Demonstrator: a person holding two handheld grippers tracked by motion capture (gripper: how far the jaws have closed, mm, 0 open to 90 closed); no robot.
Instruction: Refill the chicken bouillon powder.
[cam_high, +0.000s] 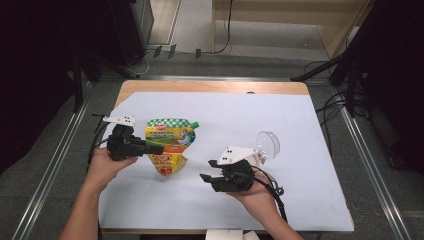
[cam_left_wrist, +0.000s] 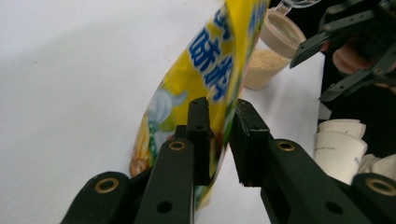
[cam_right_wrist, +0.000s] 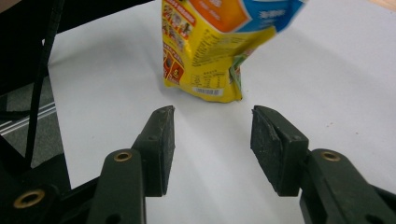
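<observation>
On the white table (cam_high: 300, 125), left claw (cam_high: 159, 148) pinches upright pouch (cam_high: 169, 145); right claw (cam_high: 209, 170) gapes empty.

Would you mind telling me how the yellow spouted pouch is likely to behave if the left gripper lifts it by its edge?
The yellow pouch looks like soft film, creased and bent near its bottom, so it would probably sag rather than stay stiff. Its glossy surface may slip between the left gripper fingers. It appears to stand on a narrow base and could tip.

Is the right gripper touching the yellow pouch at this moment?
Apart. In the right gripper view the right gripper has its jaws open, and bare white table lies between them and the yellow pouch farther ahead.
</observation>
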